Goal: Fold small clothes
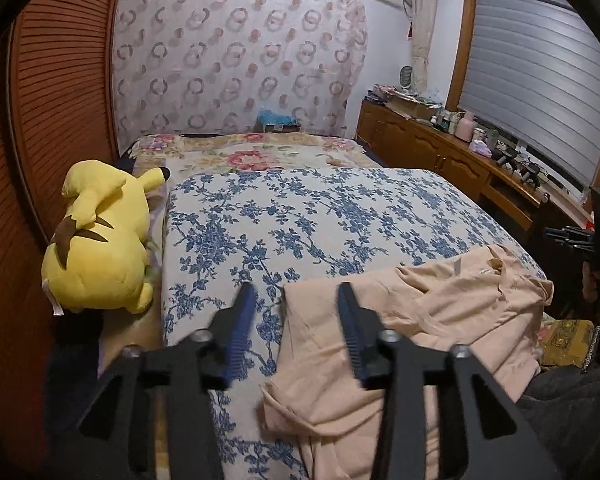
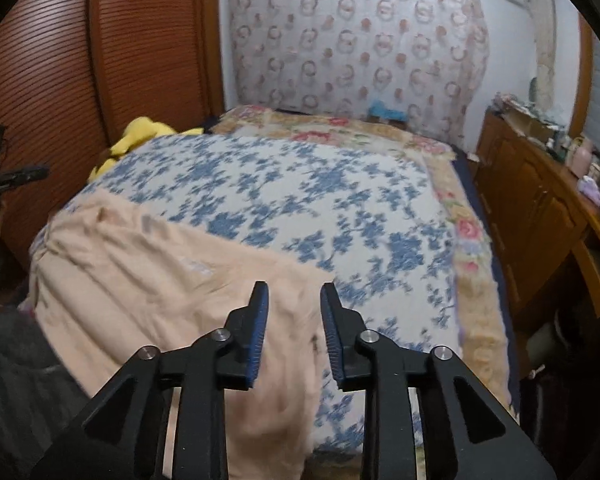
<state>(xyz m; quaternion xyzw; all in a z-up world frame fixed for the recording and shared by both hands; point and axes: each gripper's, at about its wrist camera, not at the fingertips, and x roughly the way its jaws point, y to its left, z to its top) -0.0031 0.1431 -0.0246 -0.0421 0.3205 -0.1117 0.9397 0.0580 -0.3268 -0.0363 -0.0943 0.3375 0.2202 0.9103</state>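
With both claws spread and holding nothing, I see the peach garment (image 1: 400, 320) crumpled on the bed (image 1: 300, 208), at its near edge. Its long axis runs side to side between my left claw (image 1: 296, 292) and right claw (image 2: 294, 292). Each hovers over its own end; neither is clearly nearer.

Bed (image 1: 340, 208): peach garment (image 1: 400, 320), yellow plush (image 1: 100, 248).

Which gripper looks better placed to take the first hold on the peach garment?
Probably the right gripper: its open jaws straddle the peach garment's right edge. The left gripper, also open, has only one finger over cloth, the other over the blue floral bedspread.
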